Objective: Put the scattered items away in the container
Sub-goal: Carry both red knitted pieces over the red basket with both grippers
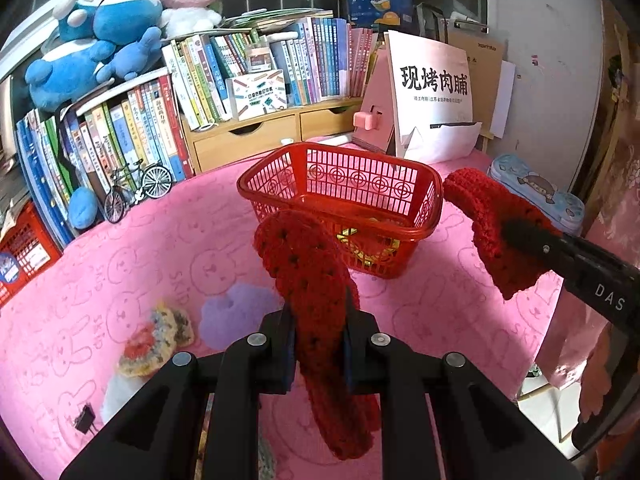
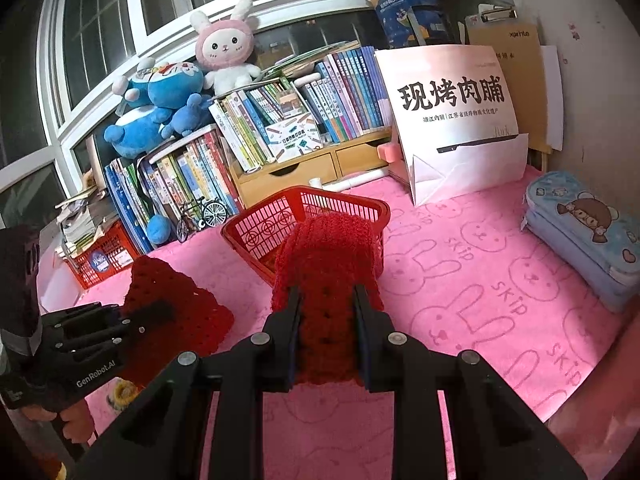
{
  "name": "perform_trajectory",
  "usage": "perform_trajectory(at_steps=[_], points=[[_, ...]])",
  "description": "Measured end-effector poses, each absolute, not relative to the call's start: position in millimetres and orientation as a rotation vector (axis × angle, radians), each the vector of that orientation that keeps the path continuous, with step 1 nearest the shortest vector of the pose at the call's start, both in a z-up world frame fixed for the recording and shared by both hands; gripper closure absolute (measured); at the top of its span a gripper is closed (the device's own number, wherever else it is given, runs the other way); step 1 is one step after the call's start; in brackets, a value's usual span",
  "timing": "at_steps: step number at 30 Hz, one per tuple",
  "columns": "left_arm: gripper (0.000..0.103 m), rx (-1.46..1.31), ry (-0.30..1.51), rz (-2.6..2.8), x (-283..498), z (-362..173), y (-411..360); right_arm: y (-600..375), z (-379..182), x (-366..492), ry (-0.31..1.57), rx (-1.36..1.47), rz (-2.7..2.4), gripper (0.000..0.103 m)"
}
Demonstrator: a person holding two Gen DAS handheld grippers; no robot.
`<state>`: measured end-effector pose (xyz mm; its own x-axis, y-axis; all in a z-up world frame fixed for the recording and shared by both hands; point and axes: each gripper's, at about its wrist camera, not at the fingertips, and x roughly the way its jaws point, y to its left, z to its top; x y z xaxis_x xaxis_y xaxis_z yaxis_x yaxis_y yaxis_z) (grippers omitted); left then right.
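Pinching red crochet pieces between fingers (image 1: 286, 344) — left gripper (image 1: 318, 344), right gripper (image 2: 326, 332).

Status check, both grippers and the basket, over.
Left gripper and right gripper each shut on a red crochet piece. Red basket ahead, path unobstructed.

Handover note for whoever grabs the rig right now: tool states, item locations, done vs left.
Left tool: shut on a red knit piece, held short of the basket.
Right tool: shut on a second red piece, also near the basket.
Done: something yellow already lies in the basket.
Left: drop both red pieces in, then collect the multicolour knit, purple piece and black clip from the pink cloth.
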<state>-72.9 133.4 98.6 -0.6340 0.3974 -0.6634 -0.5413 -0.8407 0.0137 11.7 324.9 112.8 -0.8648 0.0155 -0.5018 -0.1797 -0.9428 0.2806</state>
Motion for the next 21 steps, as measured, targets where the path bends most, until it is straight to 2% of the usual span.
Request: perform_trajectory(at_steps=[7,15,21], points=[[0.086,-0.879,0.313,2.432,-78.3,105.5,136.7,327.4,114.6,5.7,0.535,-0.76,2.89,0.081],[0.086,-0.829,0.344,2.44,-88.7,118.3,138.6,337.7,134.1,-1.1,0.492,-0.675,2.903,0.081],[0.086,-0.776,0.297,2.429,-101.3,140.9,133.1,341.1,136.8,-10.0,0.561,-0.671,2.919,0.081]])
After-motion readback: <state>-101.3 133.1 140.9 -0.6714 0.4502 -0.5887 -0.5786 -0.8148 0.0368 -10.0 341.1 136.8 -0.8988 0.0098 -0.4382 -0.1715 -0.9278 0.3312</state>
